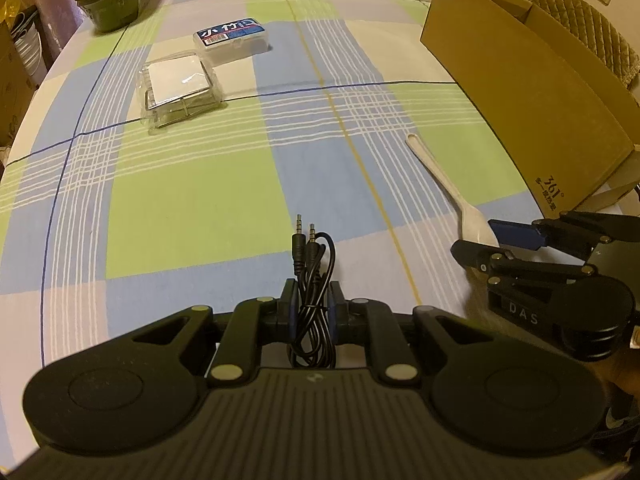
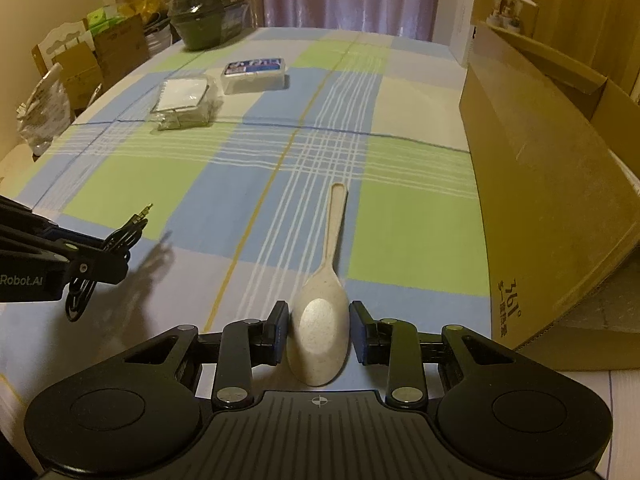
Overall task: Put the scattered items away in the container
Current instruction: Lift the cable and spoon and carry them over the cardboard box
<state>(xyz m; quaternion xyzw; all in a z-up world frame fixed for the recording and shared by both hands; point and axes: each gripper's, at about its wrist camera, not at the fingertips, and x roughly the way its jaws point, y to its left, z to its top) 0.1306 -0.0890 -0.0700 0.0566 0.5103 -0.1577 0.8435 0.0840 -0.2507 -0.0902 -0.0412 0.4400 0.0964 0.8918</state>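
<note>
Spoon (image 2: 320, 332) bowl between right hand-held gripper (image 2: 319, 334) fingers; left view hides this.

Checked tablecloth (image 2: 168, 184) bearing spoon (image 2: 322, 320), two clear boxes (image 2: 188, 98), cardboard box (image 2: 540, 184).

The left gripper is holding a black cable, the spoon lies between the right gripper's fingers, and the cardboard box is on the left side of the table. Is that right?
Not quite. The cardboard box stands on the right side of the table, as the right wrist view shows. The rest holds: the left gripper pinches the black cable, and the spoon lies between the right gripper's fingers.
</note>
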